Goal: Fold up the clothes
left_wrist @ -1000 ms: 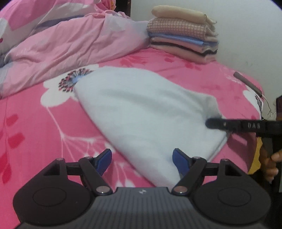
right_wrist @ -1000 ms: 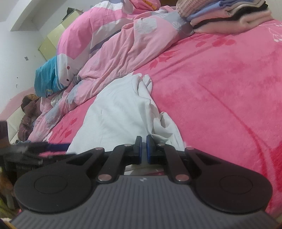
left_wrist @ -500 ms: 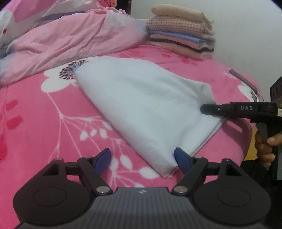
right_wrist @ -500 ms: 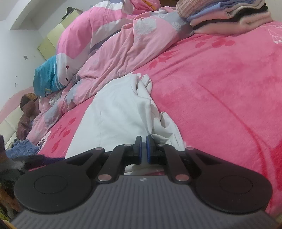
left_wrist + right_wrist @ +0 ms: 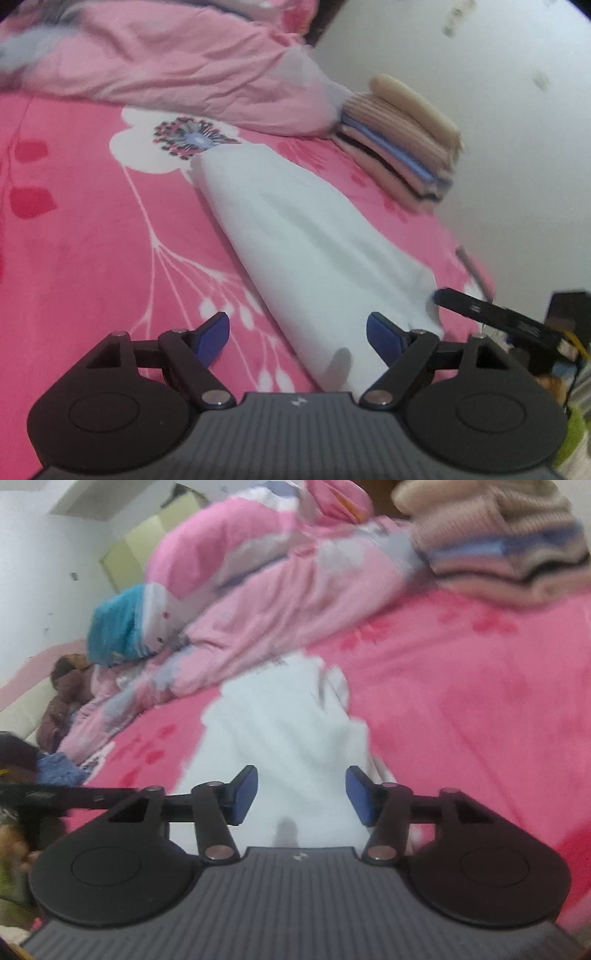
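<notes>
White garment (image 5: 314, 251): folded, flat on the pink bed (image 5: 85, 240).
Right gripper (image 5: 301, 794): jaws just opened, spread above the garment's near end, gripping nothing.
Left gripper (image 5: 297, 334): jaws spread wide, empty.
Folded stack (image 5: 402, 140): behind, well apart.

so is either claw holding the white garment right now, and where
Nothing is held: the right claw has just been opening over the white garment; the left claw is open too.
</notes>
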`<state>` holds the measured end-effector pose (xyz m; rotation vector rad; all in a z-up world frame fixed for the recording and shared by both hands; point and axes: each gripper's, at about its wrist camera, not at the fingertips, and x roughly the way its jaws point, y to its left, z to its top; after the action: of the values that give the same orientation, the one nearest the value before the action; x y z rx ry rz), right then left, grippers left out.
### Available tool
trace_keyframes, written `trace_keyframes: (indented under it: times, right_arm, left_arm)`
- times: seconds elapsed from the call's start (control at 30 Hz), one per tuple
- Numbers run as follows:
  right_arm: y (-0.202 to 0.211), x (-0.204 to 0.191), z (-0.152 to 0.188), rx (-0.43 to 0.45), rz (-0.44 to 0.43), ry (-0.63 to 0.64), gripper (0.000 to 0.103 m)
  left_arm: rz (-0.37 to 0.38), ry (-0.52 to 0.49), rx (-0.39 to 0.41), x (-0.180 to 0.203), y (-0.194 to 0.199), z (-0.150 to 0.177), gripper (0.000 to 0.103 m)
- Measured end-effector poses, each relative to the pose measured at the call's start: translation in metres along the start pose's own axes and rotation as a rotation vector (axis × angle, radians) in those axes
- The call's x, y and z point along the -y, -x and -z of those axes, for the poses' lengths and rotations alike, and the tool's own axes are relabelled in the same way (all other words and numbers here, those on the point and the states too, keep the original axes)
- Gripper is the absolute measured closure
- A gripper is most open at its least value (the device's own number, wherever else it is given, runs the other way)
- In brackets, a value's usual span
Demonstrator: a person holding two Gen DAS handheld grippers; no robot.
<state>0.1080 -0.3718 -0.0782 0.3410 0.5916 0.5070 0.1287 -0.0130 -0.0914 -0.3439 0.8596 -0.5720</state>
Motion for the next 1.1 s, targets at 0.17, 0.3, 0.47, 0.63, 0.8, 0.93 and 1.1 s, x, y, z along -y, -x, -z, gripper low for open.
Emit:
trace_keyframes:
  times: [0.17, 0.3, 0.47, 0.63, 0.8, 0.93, 1.1]
  right_arm:
    - [-0.027, 0.012, -0.044, -0.057, -0.022, -0.001, 0.031]
    - [-0.079, 0.043, -0.067, -0.184, -0.096, -0.11, 0.025]
    - [-0.14, 0.081, -0.075, -0.365, -0.175, -0.24, 0.024]
    - [-0.163, 0.082, -0.079, -0.435, -0.277, -0.235, 0.024]
    - [-0.185, 0.078, -0.085, -0.52, -0.385, -0.231, 0.044]
    - [-0.2, 0.077, -0.086, -0.546, -0.438, -0.234, 0.06]
    - [-0.208, 0.078, -0.084, -0.569, -0.494, -0.257, 0.088]
  left_arm:
    - [0.049, 0.065, -0.039, -0.02, -0.034, -0.02, 0.024]
    - [0.113, 0.115, -0.051, -0.032, -0.052, -0.032, 0.024]
    - [0.176, 0.163, -0.062, -0.046, -0.069, -0.045, 0.033]
    - [0.211, 0.18, -0.069, -0.056, -0.08, -0.05, 0.046]
    - [0.256, 0.163, -0.081, -0.06, -0.093, -0.059, 0.05]
    - [0.264, 0.203, -0.09, -0.068, -0.102, -0.063, 0.069]
    - [0.267, 0.221, -0.087, -0.074, -0.106, -0.064, 0.082]
